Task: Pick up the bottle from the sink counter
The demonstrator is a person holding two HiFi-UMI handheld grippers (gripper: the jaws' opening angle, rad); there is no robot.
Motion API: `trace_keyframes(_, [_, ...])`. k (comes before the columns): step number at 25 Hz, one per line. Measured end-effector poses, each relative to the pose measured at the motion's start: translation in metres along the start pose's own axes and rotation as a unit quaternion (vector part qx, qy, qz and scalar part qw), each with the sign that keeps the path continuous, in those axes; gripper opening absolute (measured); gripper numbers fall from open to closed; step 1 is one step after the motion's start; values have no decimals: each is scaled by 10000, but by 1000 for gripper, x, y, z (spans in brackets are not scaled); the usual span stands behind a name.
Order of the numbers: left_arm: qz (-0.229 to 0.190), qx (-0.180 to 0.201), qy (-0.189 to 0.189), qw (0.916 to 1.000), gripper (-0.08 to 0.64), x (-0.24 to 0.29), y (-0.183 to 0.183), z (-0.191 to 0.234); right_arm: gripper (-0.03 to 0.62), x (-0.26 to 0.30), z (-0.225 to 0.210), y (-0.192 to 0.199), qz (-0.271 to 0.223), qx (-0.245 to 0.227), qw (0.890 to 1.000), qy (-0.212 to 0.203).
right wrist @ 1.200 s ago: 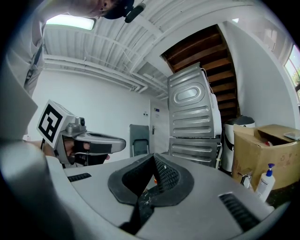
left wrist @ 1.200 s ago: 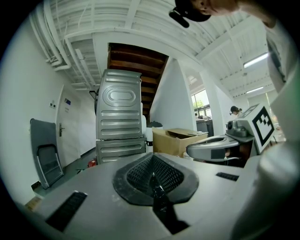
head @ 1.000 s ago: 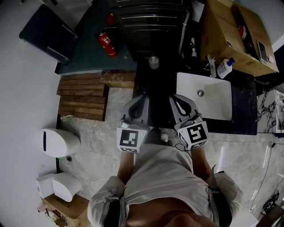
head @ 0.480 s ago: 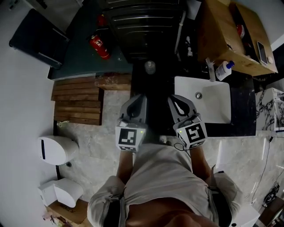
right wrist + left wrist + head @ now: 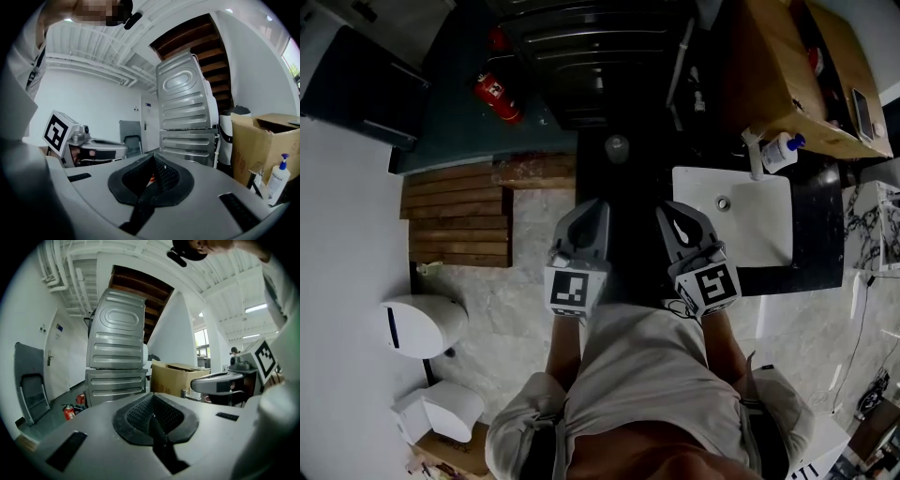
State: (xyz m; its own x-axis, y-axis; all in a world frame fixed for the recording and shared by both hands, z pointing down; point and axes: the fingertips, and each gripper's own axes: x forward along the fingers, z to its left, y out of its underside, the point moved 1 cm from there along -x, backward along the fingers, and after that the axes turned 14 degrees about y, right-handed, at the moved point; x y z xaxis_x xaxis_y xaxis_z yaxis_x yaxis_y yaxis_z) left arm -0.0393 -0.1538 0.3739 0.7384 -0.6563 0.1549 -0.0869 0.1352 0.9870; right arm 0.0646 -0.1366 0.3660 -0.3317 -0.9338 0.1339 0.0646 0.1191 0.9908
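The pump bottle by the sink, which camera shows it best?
The right gripper view: the bottle stands side-on, white with a blue pump, beside the box. The head view shows it small from above, by the sink. The left gripper view does not show it.

The person holds both grippers out in front of the torso, side by side and apart, their tips leaning slightly toward each other. The left gripper (image 5: pixel 592 210) has its jaws pressed together with nothing between them. The right gripper (image 5: pixel 674 214) has its jaws meeting at the tips too, and it is likewise empty. The marker cubes (image 5: pixel 570 292) sit at the rear of each gripper, just ahead of the bare forearms (image 5: pixel 563 349), which run back toward the body.
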Motion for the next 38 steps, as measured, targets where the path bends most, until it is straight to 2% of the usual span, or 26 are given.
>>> trace_keyframes(14, [464,-221,408,9978,3,43,42,46,-6,56,-1,36,447,-23,9990,71])
trace_keyframes(19, [684,-305,552,9957,3,56,62,54,-5,66,-1,51,784,133,9966,200])
trace_keyframes(38, [1133,-331,876,9891,5,97,127,86,-5,107,2,101,1196,107,9923,295])
